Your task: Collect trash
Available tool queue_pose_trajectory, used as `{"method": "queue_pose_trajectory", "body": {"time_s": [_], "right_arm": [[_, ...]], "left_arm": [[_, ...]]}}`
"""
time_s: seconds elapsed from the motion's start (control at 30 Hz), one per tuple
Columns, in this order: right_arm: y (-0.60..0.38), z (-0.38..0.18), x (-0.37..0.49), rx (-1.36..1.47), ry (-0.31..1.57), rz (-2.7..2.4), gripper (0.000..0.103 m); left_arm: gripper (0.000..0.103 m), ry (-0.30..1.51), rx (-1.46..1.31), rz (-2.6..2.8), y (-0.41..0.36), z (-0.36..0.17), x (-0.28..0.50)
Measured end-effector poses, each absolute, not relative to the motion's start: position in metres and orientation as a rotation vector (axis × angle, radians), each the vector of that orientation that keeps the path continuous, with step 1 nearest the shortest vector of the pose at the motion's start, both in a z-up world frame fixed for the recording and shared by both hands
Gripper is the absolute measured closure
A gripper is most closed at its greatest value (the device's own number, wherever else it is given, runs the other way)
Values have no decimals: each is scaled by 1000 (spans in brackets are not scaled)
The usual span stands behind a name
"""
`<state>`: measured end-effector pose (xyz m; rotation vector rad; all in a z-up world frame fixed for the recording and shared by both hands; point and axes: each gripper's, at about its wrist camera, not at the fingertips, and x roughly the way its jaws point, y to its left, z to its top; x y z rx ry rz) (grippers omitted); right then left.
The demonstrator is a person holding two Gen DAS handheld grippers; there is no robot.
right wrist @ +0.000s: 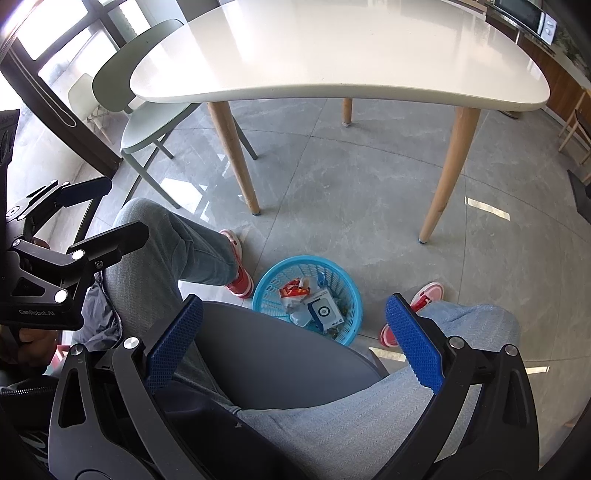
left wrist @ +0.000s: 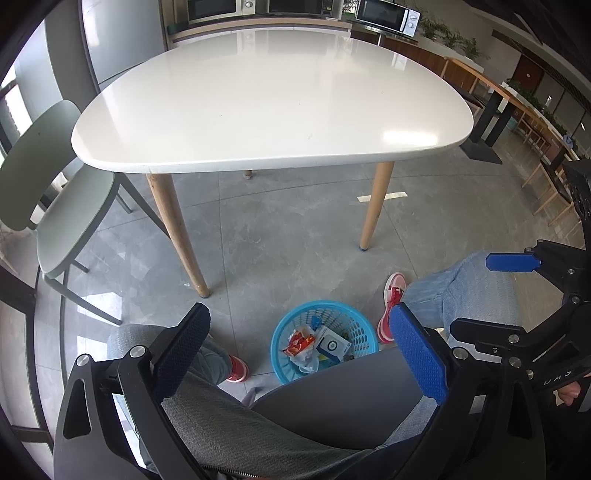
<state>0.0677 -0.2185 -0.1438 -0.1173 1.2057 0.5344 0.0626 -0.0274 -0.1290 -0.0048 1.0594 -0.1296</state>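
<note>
The blue basket (left wrist: 325, 339) on the grey tile floor (left wrist: 288, 229) serves as the landmark. Far to its left, by the window, stands a pale green chair (left wrist: 62, 206), tucked beside the white counter (left wrist: 273, 99), whose wooden legs (left wrist: 177, 229) reach the floor beyond the basket. Nearer, on the left of the basket, the left gripper (left wrist: 299, 354) hovers above the seated person's lap with its two blue-padded fingers spread wide apart and nothing between them; a knee in grey trousers and a red shoe (left wrist: 236, 369) lie just left of the basket. Inside the basket sits the trash: a red and orange snack wrapper (left wrist: 299, 341), a white and blue carton (left wrist: 332, 347) lying against it, and some crumpled clear plastic below them. The basket's near side is hidden behind the rounded grey edge of the person's seat (left wrist: 343, 398). Just right of the basket is the other red shoe (left wrist: 391, 306), with a leg in light blue trousers above it. In the right wrist view, the right gripper (right wrist: 295, 347) also hangs over the lap short of the basket (right wrist: 269, 291), its blue pads wide apart and holding nothing. Beyond the counter, well past the basket, microwaves (left wrist: 388, 16) stand on a far shelf.
</note>
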Motion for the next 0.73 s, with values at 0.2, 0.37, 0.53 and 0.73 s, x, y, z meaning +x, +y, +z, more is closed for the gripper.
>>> {"method": "queue_pose_trajectory", "body": {"time_s": [0.2,0.37,0.53,0.73], "right_arm": [[-220,-143,68,-117,1208,534,9],[-220,-143,69,-116,1213,532,9],[-220,-143,69,-116,1211,532,9],[-221,-137,68,-87,1162,546,9]], "left_arm": [[7,1062,-2,-134,-28,-130,63],[7,1065,-1,-136,-28,-130,64],[7,1067,-2,-135,-27,-129,64],[7,1032,-14,-145,-24,-122,62]]}}
